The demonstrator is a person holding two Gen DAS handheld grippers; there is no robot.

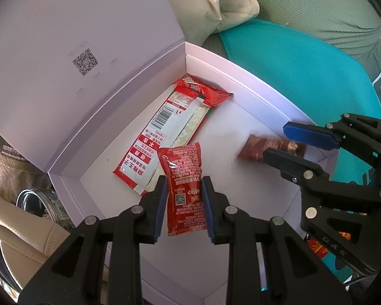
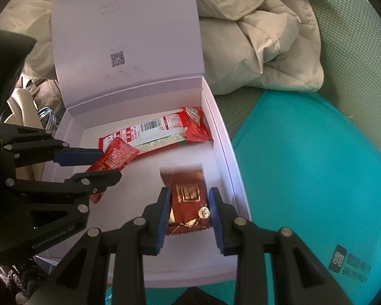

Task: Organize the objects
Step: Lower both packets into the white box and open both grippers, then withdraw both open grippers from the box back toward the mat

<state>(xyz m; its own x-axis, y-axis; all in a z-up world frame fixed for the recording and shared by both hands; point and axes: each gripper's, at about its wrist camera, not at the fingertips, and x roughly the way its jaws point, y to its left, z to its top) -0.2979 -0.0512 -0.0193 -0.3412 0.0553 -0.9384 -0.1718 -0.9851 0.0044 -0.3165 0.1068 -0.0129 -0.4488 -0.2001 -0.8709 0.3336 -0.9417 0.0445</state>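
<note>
Surface: teal cushion (image 2: 304,165) under an open white box (image 2: 226,137), lid (image 2: 124,25) upright at the far side.
Background: beige jacket (image 2: 261,38) on the far right.
Box floor: long red-and-white snack pack (image 1: 165,127) lying along the far wall.
Left gripper (image 1: 184,203): jaws clamped on a red ketchup sachet (image 1: 184,188), over the box.
Right gripper (image 2: 189,213): jaws clamped on a brown wrapped snack (image 2: 185,190), near the box's right wall.
</note>
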